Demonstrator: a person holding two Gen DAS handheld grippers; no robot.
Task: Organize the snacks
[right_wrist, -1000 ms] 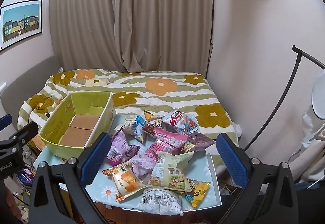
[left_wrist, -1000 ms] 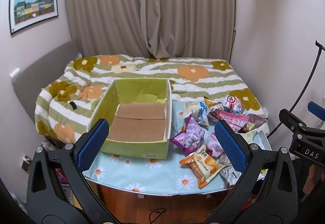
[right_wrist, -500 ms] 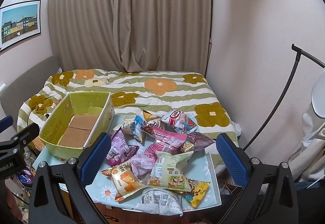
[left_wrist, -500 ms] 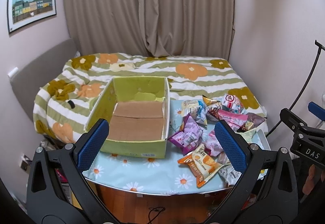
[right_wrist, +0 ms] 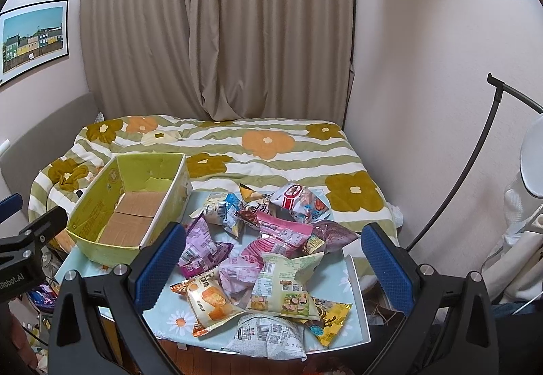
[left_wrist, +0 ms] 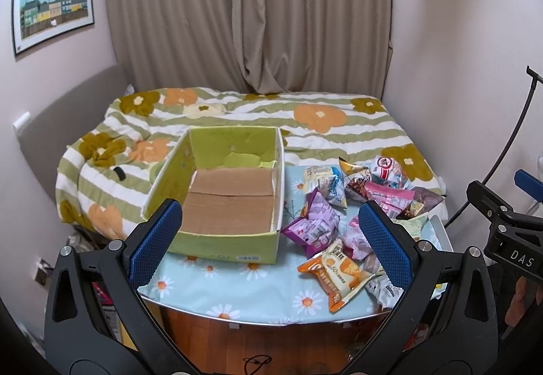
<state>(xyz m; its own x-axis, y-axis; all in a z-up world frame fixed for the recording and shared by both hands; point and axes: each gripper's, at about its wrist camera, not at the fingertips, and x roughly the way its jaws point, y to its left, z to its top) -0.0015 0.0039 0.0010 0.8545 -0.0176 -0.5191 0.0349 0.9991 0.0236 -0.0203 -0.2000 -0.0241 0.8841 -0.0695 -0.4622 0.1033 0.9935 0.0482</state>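
Ahead of my left gripper (left_wrist: 269, 232), jaws wide and empty, sits the empty yellow-green cardboard box (left_wrist: 224, 191). Below my right gripper (right_wrist: 271, 259), equally wide and empty, lies the heap of crinkly foil snack packets (right_wrist: 271, 252). Risk as I judge it: overlapping packets, so a grab may drag a neighbour off the near edge of the daisy-print table (right_wrist: 173, 320).

Green cardboard box (left_wrist: 220, 198), open-topped, bare brown flaps inside, upright on the left of the bench. Loose heap of snack packets (right_wrist: 271, 246) just right of it: purple packet (left_wrist: 315, 222) nearest the box wall, orange packet (right_wrist: 207, 302) at the front, silver packet (right_wrist: 268, 337) overhanging the front edge.
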